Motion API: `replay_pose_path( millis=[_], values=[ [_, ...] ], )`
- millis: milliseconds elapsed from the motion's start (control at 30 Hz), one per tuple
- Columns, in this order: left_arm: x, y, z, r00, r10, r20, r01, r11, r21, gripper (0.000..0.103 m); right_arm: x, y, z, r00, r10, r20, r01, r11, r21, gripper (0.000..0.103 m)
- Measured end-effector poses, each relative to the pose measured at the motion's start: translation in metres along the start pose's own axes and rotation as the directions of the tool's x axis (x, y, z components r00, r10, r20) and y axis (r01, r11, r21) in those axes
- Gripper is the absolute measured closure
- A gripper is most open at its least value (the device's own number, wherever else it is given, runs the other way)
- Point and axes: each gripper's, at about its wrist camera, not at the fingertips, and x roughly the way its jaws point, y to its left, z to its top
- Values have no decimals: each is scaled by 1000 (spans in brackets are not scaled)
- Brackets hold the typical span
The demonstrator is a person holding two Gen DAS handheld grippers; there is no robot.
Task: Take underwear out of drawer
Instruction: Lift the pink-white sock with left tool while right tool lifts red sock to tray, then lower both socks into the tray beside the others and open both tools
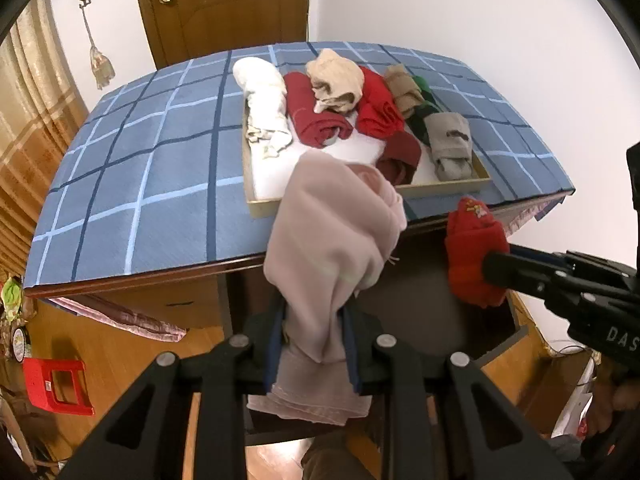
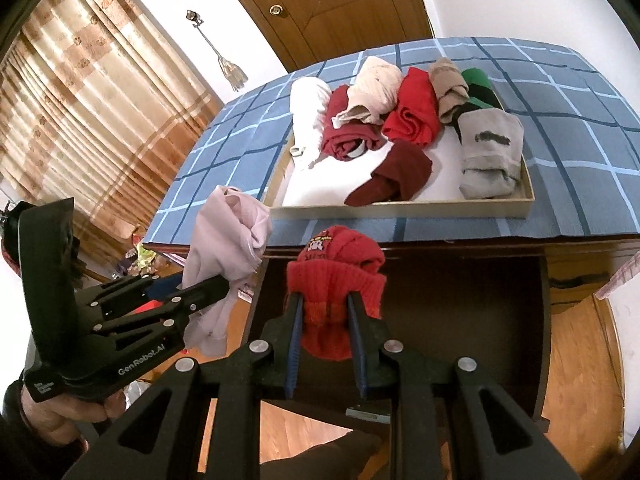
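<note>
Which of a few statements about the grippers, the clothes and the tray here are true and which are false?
1. The left gripper is shut on a pale pink garment. True.
2. The right gripper holds a green garment. False: it grips a red knitted garment.
3. The shallow tray on the blue checked tabletop is empty. False: it holds several rolled garments.
4. A grey rolled garment lies at the tray's right end. True.
5. The wooden door is closed. True.
</note>
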Motion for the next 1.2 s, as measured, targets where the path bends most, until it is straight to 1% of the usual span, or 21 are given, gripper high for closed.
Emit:
replay_pose_path(
  millis=[267, 433, 800, 1200],
  values=[
    [2, 8, 6, 1000, -9, 2, 9, 1000, -12, 79, 2, 8, 6, 1000, 0, 8, 1, 1000, -13, 79],
    [4, 15, 11, 1000, -9, 4, 9, 999, -31, 79, 2, 9, 12, 1000, 7, 18, -7, 1000, -1, 79],
    [0, 12, 36, 999, -17, 52, 18, 999, -27, 79, -4, 13, 30, 999, 11, 53, -11, 1000, 0, 79],
    [2, 11, 70, 995, -4, 99, 8, 999, -40, 79, -1, 23, 62, 995, 9, 99, -6, 1000, -25, 79]
  ],
)
